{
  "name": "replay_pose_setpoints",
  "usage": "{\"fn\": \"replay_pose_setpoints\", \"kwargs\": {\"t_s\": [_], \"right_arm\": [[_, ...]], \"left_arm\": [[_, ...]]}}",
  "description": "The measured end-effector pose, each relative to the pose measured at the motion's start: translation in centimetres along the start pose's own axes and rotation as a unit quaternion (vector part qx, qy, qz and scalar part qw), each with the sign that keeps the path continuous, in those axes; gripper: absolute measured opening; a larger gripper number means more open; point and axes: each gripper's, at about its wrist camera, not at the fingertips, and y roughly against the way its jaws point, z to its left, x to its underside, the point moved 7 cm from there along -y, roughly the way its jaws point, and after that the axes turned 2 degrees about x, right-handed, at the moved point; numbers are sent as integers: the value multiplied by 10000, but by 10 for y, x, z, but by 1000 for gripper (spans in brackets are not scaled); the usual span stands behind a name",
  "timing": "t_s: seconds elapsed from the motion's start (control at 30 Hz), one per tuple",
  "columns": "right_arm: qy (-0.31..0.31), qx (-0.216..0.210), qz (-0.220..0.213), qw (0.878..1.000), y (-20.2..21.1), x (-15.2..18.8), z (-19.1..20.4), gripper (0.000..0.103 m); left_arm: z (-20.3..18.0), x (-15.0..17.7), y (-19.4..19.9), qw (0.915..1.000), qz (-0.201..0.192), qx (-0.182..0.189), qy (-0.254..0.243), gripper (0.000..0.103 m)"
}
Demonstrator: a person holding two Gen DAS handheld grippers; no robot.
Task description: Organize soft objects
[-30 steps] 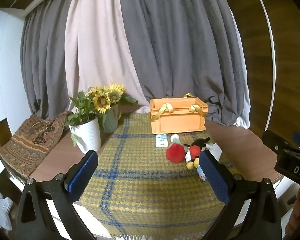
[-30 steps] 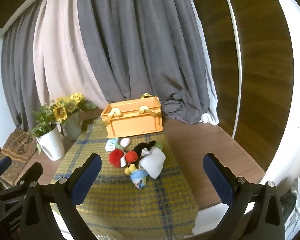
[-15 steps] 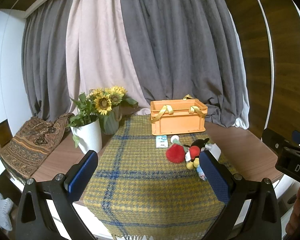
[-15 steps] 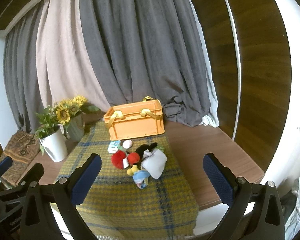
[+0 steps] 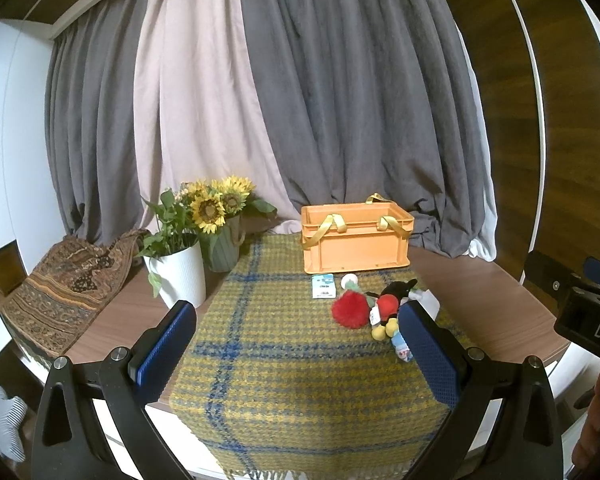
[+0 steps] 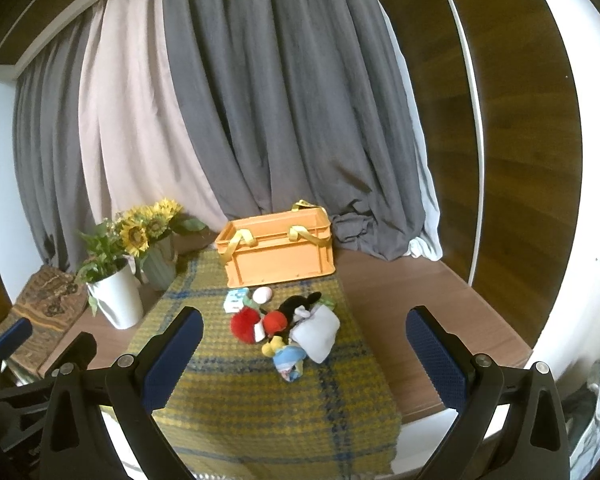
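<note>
While both my grippers hang short of the table, I count: one orange crate (image 6: 280, 254) with two pairs of yellow strap handles, one cluster of soft things, two plant pots. My left gripper (image 5: 296, 350) stands wide, nothing between its blue pads; my right gripper (image 6: 304, 354) likewise wide and empty.

Cluster, counted in the right view: one red pompom (image 6: 245, 325), one mouse plush (image 6: 290, 312), one pale grey pouch (image 6: 316, 334), one light blue sock-like piece (image 6: 290, 360), one small white egg shape (image 6: 262, 294), one blue-white card (image 6: 236, 300). All lie on the yellow-and-blue plaid cloth (image 6: 260, 408), just in front of the crate, apart from it.

Mouse plush: long axis runs from the crate toward me, dark head at the far end, yellow feet nearest. Pouch touches its right side; pompom touches its left.

Relative to tools: cluster sits ahead of the right gripper, between its fingers in line of sight; from the left view it lies right of centre, the right finger (image 5: 428, 356) partly covering it.

White pot (image 5: 180, 276) and sunflower vase (image 5: 222, 248) stand left of the cloth.
</note>
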Motion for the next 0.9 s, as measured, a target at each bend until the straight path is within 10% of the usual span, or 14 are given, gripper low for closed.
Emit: {"fn": "replay_pose_setpoints", "kwargs": {"t_s": [0.9], "right_arm": [[-11,5,-34,10000,3,0,1,103]], "left_arm": [[-5,0,2,10000,-56,-8,-10,103]]}}
